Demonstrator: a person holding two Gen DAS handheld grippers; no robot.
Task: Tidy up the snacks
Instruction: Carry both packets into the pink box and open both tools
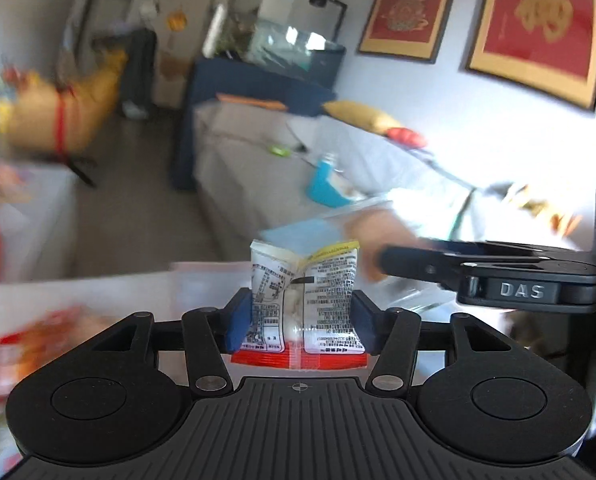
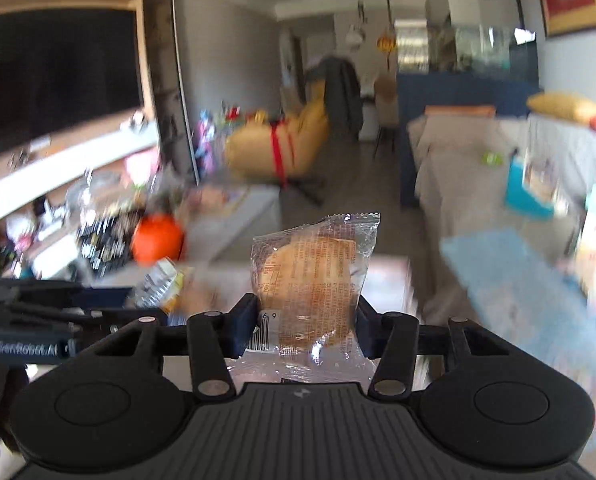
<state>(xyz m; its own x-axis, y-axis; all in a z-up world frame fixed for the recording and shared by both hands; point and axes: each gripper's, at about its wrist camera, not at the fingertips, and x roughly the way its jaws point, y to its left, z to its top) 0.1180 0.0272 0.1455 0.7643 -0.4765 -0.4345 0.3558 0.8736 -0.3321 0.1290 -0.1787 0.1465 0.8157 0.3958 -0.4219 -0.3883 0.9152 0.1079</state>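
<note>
The left tool (image 1: 302, 320) pinches a white printed snack packet (image 1: 304, 292) at frame centre, while the right tool (image 2: 306, 326) pinches a clear-wrapped pastry (image 2: 312, 284).

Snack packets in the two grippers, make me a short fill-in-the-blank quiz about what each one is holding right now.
1. The left gripper is shut on a white printed packet with a ____ bottom edge.
2. The right gripper is shut on a ____ wrapper with a round golden pastry inside.
3. In the left wrist view, the wall bears ____ framed red pictures.

Missing words: red; clear; two
</note>
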